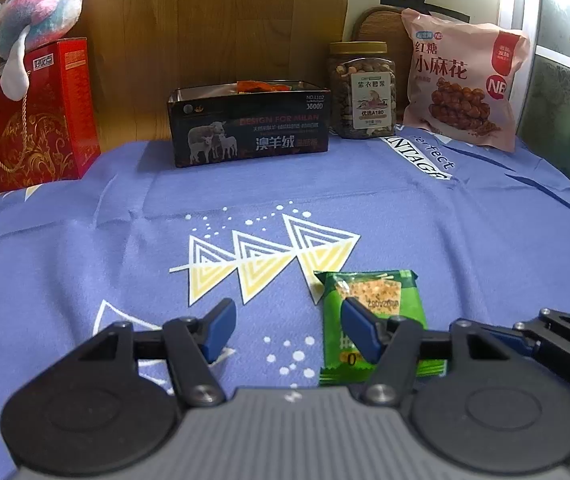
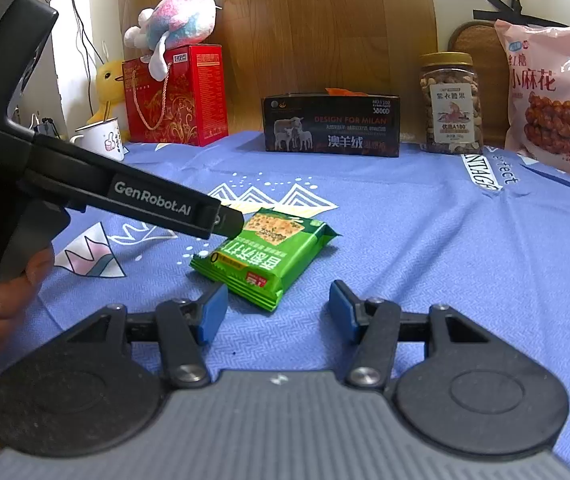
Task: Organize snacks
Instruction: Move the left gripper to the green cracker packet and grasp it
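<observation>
A: Your left hand-held gripper [image 1: 287,330] has its jaws apart, nothing between the blue pads [image 1: 221,328]. The green cracker packet [image 1: 377,320] lies flat on the blue cloth [image 1: 85,260] over the table, and the right-side pad sits in front of it in the left wrist view. I cannot tell from there whether that pad touches it.

B: The right wrist view helps with that. You hold the left tool by its black body [image 2: 157,200], your fingers [image 2: 1,300] around the grip, and its tip sits over the packet's far left corner [image 2: 269,252]. Contact is still unclear.

A: And your right hand-held gripper [image 2: 277,312]?

B: Jaws wide, empty. The packet lies just beyond the fingertips, nearer the left pad, not between the pads.

A: At the back, both views show the open black tin [image 1: 249,128] with orange wrappers inside, the nut jar [image 1: 361,92] and the pink snack bag [image 1: 461,80] to its right, and the red gift box [image 1: 33,116] with the plush toy [image 1: 33,12] on top to its left.

B: Only the right wrist view shows the yellow duck toy [image 2: 109,88] behind the white mug [image 2: 105,138]. The left wrist view shows only the mug's edge.
</observation>
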Available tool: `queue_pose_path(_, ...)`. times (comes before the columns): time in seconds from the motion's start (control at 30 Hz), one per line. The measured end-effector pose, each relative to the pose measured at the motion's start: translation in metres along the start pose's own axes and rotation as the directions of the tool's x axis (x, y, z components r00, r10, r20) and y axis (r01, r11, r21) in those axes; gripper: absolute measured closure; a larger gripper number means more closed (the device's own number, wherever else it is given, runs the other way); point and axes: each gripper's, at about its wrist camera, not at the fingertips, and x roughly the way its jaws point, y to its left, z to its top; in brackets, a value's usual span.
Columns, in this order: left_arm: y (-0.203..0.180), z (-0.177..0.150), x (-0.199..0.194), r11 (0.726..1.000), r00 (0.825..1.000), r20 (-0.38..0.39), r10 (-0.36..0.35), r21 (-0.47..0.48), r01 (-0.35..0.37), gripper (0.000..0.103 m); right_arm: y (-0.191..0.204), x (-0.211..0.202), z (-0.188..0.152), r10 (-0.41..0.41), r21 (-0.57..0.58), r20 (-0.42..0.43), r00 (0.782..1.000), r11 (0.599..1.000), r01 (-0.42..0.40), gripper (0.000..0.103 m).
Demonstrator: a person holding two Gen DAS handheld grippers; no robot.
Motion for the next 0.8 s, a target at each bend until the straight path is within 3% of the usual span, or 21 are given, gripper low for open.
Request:
queue_pose_path(0.4,0.0004,-0.0010,-0.0002,1.000,1.000,0.001,0.000,-0.002,0.000,0.041,0.0012,0.0007,0.0000,-0.008,-0.008,-0.001,1.000,1.000,0.008,0.044)
queue_pose_path(0.47,0.0009,-0.0010,0.0000,1.000,1.000,0.001,-0.001,-0.002,0.001,0.040,0.0014,0.0007,-0.0001,-0.008,-0.008,-0.001,1.000,1.000,0.008,0.044)
queue_pose_path(0.57,0.0012,-0.0017,-0.0002,1.000,1.000,0.004,0.000,-0.002,0.000,0.028,0.0015,0.0006,-0.0001,-0.009,-0.008,0.000,1.000,1.000,0.009,0.044)
queue_pose_path(0.8,-0.0006,-0.0023,-0.0006,1.000,1.000,0.007,0.003,0.009,-0.003,0.027,0.0020,0.0002,-0.0001,-0.011,-0.007,0.001,1.000,1.000,0.011,0.044)
